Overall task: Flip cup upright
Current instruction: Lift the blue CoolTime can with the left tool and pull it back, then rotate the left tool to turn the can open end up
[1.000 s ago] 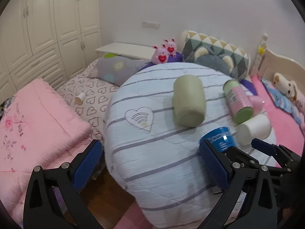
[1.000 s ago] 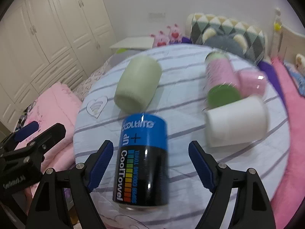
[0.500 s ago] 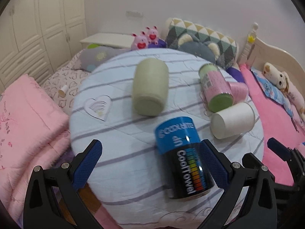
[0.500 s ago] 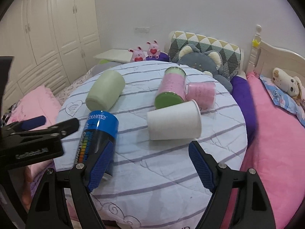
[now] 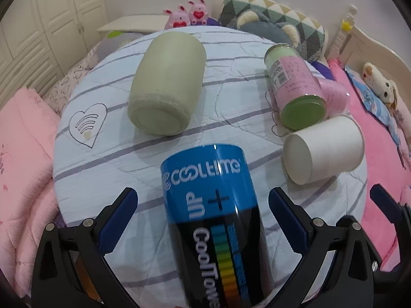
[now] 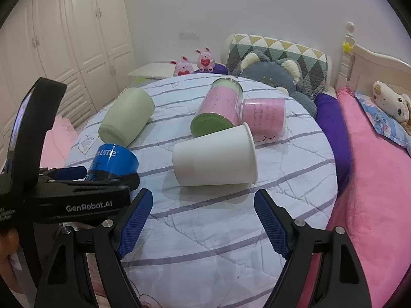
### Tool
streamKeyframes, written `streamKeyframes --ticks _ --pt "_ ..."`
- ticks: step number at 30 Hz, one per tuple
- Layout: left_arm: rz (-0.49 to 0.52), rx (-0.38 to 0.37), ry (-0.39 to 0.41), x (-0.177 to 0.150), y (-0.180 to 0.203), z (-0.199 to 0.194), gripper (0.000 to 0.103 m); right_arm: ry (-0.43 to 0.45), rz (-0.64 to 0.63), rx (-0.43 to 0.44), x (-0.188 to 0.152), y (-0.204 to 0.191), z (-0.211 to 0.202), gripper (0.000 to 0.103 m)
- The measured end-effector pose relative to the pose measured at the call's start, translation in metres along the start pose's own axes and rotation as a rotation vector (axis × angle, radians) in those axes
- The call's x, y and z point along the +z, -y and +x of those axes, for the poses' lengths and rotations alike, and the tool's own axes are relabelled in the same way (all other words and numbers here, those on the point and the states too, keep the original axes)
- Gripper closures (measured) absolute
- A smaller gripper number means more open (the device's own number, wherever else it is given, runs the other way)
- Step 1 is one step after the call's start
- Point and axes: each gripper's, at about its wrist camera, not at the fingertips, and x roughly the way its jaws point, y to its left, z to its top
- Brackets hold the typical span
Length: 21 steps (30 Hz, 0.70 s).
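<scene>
On a round table (image 5: 84, 179) covered in a striped quilted cloth, five containers lie on their sides. The left gripper (image 5: 203, 213) is spread wide, its blue pads on either side of the blue-and-black "CoolTime" can (image 5: 213, 205) without touching it; the can lies lengthwise between the fingers, its blue end pointing away. The right gripper (image 6: 203, 220) is also wide open, holding nothing, poised just short of the white paper cup (image 6: 215, 156), which lies tipped over with its base toward the left gripper and its rim toward the bed.

Just behind the white cup lie a pink-labelled jar with a green lid (image 6: 221, 107) and a small pink cup (image 6: 264, 116), touching one another; the jar's lid end sits just beside the white cup. The pale green cup (image 6: 127, 116) rests apart, beyond the blue can. In the right wrist view the left gripper's black body blocks most of the can. Two pink plush bunnies (image 6: 195, 63) and a patterned pillow (image 6: 277, 51) sit past the table.
</scene>
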Motion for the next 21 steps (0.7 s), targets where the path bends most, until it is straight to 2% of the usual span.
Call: streamKeyframes --ticks 7,16,17,19,21 --pt "-0.027 0.010 -0.029 0.005 -0.003 0.010 0.000 -0.015 -0.005 0.015 0.001 0.004 0.008 0.020" --pt "-0.019 0.019 -0.020 0.007 -0.003 0.009 0.001 -0.024 0.004 0.013 0.001 0.008 0.010 0.020" --pt "-0.020 0.018 -0.020 0.007 -0.004 0.009 0.004 -0.023 0.005 0.012 0.001 0.009 0.010 0.020" --pt "-0.015 0.017 -0.025 0.008 -0.002 0.011 0.018 -0.028 0.006 0.012 0.000 0.009 0.010 0.020" --pt "-0.008 0.024 -0.030 0.010 -0.001 0.013 0.020 -0.030 0.006 0.007 -0.001 0.009 0.010 0.020"
